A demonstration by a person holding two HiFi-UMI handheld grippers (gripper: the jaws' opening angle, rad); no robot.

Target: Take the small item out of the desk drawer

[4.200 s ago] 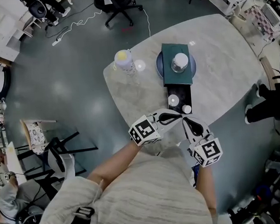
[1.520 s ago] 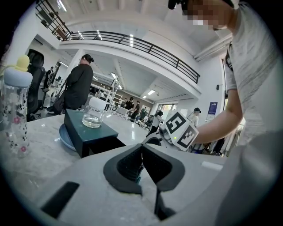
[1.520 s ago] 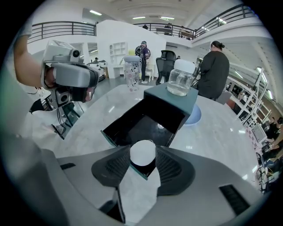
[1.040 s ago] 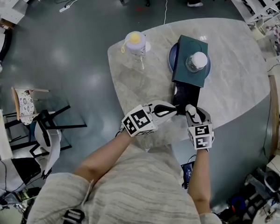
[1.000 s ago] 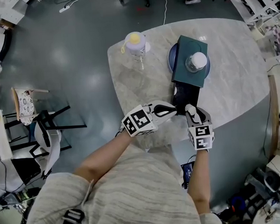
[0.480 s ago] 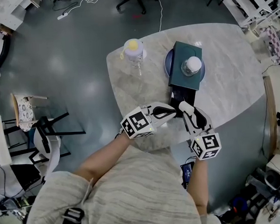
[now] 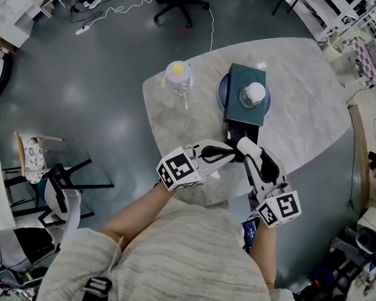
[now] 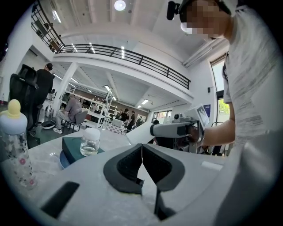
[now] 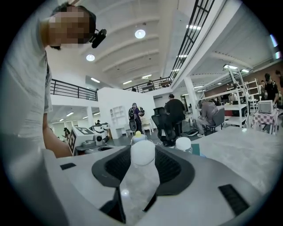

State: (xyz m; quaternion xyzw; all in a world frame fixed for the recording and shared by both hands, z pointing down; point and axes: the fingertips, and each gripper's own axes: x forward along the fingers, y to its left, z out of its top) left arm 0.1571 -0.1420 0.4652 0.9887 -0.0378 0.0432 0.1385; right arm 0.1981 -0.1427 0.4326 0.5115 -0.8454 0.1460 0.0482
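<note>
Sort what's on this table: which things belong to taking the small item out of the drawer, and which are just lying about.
Job in hand:
- small clear bottle, clamped in the right gripper
- open drawer of the green drawer box
- left gripper, jaws together

Lying about:
- baby bottle
- glass jar on top of the box
- blue plate under the box

- A glossy grey-green floor (image 7: pixel 97 88) spreads all round and carries soft reflections of the lamps.
- The table (image 7: pixel 298 90) has a pale marbled top with rounded corners.
- A black office chair (image 7: pixel 167 0) stands beyond it, with a white cable (image 7: pixel 211 32) trailing over the floor nearby.
- A black-framed chair (image 7: pixel 70 184) stands at the left beside a patterned seat (image 7: pixel 32 158).
- White shelving (image 7: pixel 331 7) lines the upper right.
- Round ceiling lights (image 9: pixel 140 33) shine above a dark-railed balcony (image 8: pixel 128 55) and a white column (image 8: pixel 65 88).
- A tall window (image 8: pixel 219 79) lets in daylight.
</note>
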